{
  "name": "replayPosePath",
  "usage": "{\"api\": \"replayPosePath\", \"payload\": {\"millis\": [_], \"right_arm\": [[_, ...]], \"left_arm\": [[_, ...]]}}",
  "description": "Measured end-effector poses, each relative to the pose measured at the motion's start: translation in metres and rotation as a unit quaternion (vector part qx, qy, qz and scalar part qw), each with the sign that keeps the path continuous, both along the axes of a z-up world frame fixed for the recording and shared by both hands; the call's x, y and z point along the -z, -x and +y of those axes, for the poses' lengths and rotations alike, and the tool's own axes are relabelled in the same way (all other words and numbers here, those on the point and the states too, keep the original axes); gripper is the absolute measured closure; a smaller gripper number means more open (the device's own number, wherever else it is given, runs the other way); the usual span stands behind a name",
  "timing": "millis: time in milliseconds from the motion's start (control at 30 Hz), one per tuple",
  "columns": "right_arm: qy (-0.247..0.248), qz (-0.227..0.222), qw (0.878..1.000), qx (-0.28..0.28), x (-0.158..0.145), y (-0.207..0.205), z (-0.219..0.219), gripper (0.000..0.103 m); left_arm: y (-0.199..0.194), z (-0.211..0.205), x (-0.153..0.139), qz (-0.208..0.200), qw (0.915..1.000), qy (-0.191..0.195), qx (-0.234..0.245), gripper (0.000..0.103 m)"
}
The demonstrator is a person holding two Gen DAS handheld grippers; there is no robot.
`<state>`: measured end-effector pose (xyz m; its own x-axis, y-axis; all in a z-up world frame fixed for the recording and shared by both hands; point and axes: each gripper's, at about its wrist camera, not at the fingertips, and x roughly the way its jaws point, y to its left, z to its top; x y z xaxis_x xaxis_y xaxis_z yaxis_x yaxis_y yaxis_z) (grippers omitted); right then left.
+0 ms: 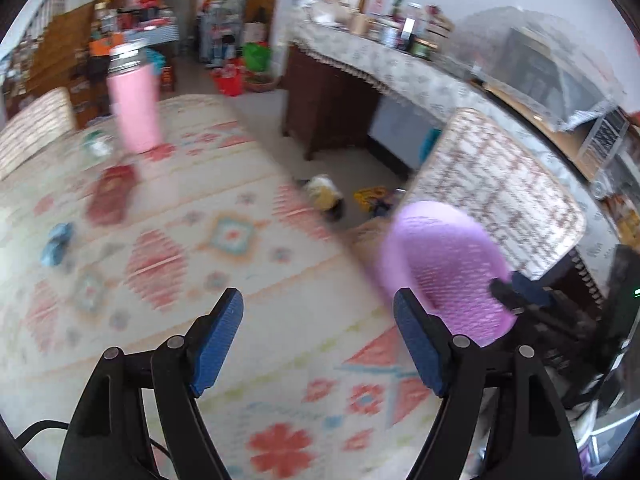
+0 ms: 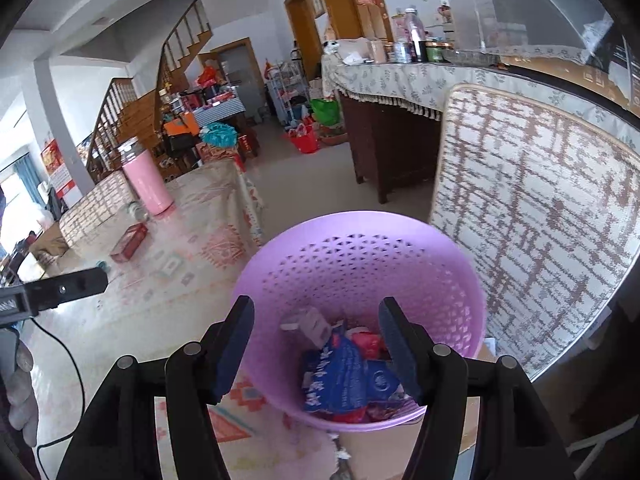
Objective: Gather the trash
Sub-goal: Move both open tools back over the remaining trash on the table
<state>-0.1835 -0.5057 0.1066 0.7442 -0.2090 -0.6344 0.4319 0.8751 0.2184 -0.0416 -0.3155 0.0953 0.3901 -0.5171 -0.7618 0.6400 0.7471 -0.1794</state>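
The right gripper (image 2: 316,344) hangs over the lilac perforated wastebasket (image 2: 352,256), jaws released with nothing pinched, and inside the basket lie a blue printed wrapper (image 2: 344,372) and red packets (image 2: 370,344). The left gripper (image 1: 318,320) is over the patterned tabletop (image 1: 224,280), jaws spread and empty, with the wastebasket at its two o'clock. Still on the tabletop in the blurred left view are a blue crumpled scrap (image 1: 56,242) at ten o'clock, a red carton (image 1: 110,196) and a pink tumbler (image 1: 134,108) at eleven o'clock.
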Motion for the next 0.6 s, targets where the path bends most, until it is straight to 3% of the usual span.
{"api": "replayPosePath", "payload": {"millis": [300, 600], "right_arm": [[0.012, 0.004, 0.999, -0.046, -0.004, -0.014, 0.05, 0.026], [-0.003, 0.024, 0.995, -0.094, -0.001, -0.053, 0.094, 0.025]], "left_arm": [[-0.029, 0.119, 0.023, -0.016, 0.9911, -0.044, -0.124, 0.026], [-0.071, 0.194, 0.027, -0.044, 0.9775, -0.08, -0.19, 0.026]]}}
